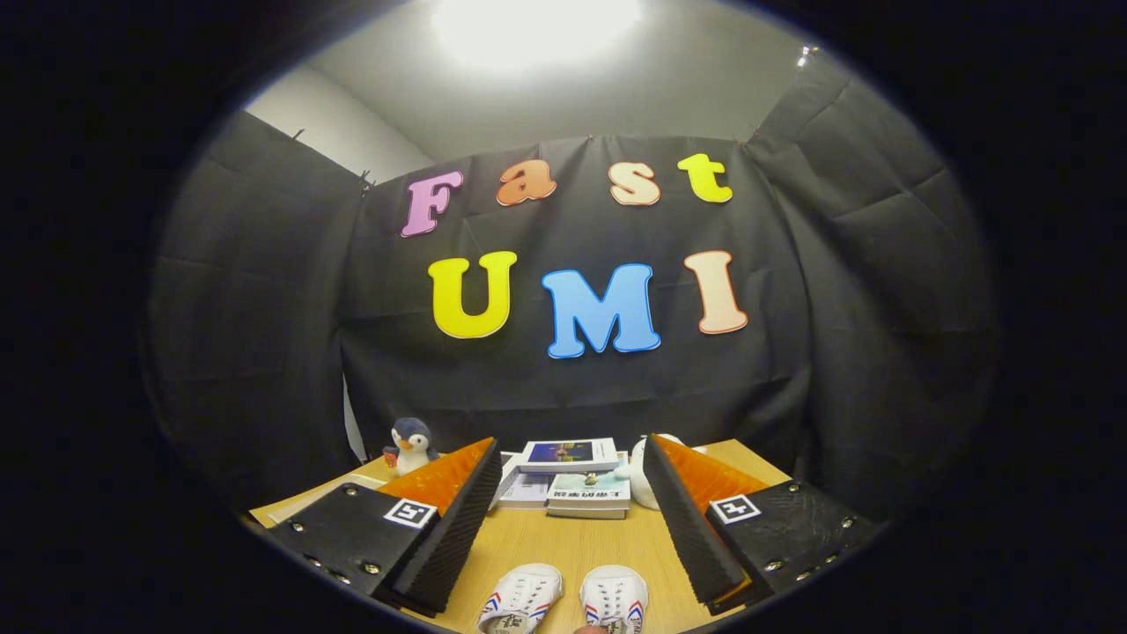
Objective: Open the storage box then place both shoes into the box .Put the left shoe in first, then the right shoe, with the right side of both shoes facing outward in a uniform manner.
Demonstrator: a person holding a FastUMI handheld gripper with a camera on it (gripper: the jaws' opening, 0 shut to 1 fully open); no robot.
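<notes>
Shoes lie paired on the tabletop between the fingers of the wide-spread, empty tool, so grabbing one before opening the box risks breaking the order.

Matt wooden table, white canvas shoes, ribbed rubbery jaws wide apart

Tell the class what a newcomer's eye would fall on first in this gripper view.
The gripper with its wide-open orange-and-black fingers draws the eye first. Between them, on the wooden table, lie two white shoes side by side. Beyond the fingers stands a stack of books, with a toy penguin beside it.
</notes>
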